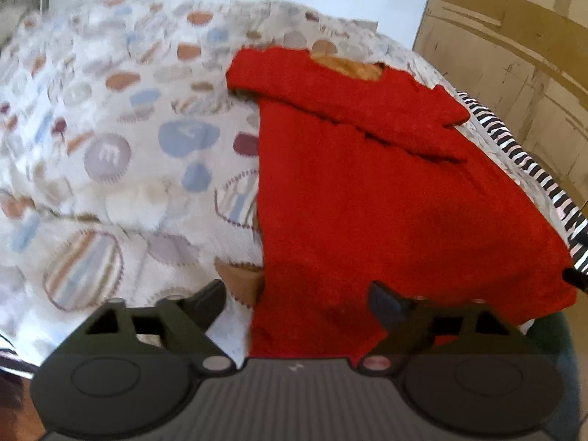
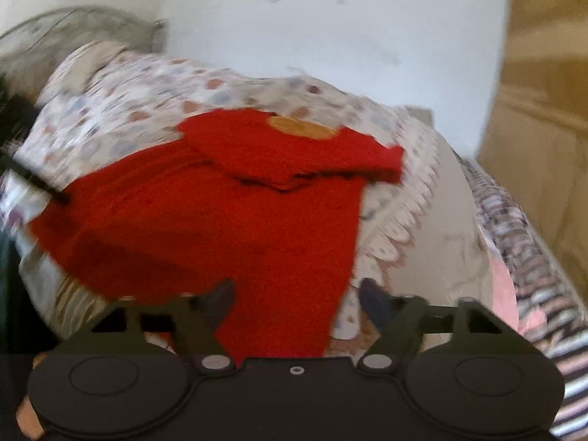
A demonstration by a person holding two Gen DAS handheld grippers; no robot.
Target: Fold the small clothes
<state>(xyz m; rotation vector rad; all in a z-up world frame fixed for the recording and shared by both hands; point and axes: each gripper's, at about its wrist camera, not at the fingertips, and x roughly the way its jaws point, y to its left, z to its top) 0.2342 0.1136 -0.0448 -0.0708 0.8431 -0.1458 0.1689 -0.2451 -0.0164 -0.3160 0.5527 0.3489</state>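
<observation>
A small red top (image 1: 367,191) lies flat on the patterned bedspread (image 1: 110,154), its sleeves folded across the chest and an orange lining showing at the neck (image 1: 352,68). My left gripper (image 1: 296,288) hovers open over the near hem, one finger beyond the cloth's left edge and the other above the red fabric, nothing pinched. In the right wrist view the same red top (image 2: 228,220) fills the middle. My right gripper (image 2: 297,286) is open over its near right corner, the left finger above the red cloth and the right finger above the bedspread (image 2: 389,228).
A black-and-white striped cloth (image 1: 514,147) runs along the bed's right edge, with a pink patch (image 2: 507,286) beside it. A white wall (image 2: 330,36) stands behind the bed and a brown panelled surface (image 1: 514,36) lies to the right.
</observation>
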